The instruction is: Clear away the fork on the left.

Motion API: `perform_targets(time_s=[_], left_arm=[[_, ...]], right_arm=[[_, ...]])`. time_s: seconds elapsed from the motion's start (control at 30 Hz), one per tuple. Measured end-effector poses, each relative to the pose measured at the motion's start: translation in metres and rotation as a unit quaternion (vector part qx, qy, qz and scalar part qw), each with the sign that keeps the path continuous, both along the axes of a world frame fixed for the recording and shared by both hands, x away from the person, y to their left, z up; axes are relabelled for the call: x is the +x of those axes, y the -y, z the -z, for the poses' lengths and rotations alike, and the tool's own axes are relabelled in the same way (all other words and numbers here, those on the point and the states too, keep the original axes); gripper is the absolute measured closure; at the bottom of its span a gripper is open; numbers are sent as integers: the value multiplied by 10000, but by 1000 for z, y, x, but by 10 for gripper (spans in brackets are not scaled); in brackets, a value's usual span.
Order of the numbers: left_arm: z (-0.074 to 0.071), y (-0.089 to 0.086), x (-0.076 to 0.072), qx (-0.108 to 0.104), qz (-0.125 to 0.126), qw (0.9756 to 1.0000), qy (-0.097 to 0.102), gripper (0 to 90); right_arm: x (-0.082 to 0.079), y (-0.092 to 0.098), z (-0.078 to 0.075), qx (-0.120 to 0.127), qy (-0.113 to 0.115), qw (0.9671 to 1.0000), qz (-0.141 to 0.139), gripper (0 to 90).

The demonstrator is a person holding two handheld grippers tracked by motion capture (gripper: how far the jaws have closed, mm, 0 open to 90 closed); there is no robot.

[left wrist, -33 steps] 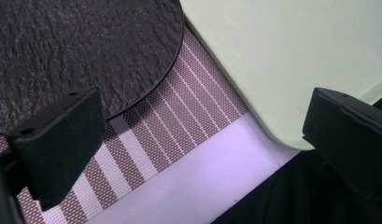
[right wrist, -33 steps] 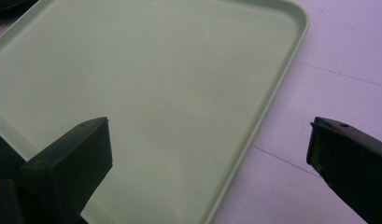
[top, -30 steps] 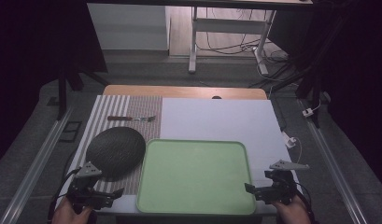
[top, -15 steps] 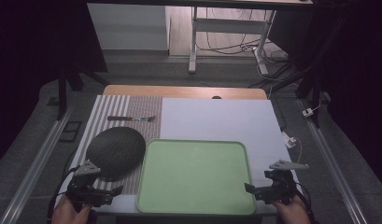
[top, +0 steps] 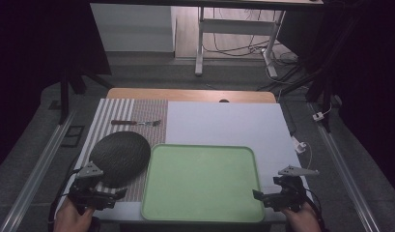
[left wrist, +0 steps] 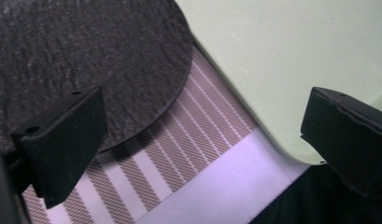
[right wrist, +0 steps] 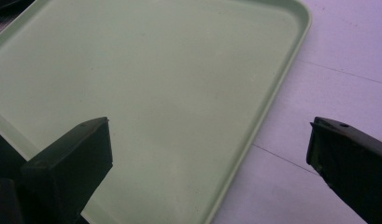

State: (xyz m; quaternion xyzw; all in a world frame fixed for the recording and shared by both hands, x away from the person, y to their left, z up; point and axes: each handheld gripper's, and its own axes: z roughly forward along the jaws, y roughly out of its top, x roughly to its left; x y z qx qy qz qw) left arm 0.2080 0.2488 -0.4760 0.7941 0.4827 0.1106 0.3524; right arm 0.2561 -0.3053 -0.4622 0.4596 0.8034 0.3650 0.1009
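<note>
Two grippers, left (top: 119, 193) and right (top: 257, 195), both jaws spread and unloaded, flank one green tray (top: 203, 181), one dark plate (top: 119, 154), one fork (top: 137, 123)

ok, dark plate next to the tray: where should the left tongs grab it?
Probably the near rim of the dark plate, approached from the person's side. It lies flat on the striped mat, so only the thin edge offers a bite, one jaw sliding under. The left tongs are open right at that edge. The right side sits close to the green tray, leaving little room.
</note>
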Motion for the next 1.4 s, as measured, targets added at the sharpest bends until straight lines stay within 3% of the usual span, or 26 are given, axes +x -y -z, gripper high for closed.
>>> perform_targets(time_s=[0.1, 0.33, 0.67, 1.4], left_arm=[[2, -3, 4, -117, -2, 9999, -24, 2], [2, -9, 15, -297, 0, 9995, 124, 18], [8, -9, 33, -61, -43, 10000, -23, 15], [10, -16, 97, -18, -298, 9995, -66, 14]], right_arm=[[0, 0, 0, 3, -1, 10000, -3, 3], [0, 0, 0, -9, -8, 10000, -7, 3], [0, -1, 0, -33, -8, 10000, -18, 3], [1, -1, 0, -25, -26, 10000, -19, 4]])
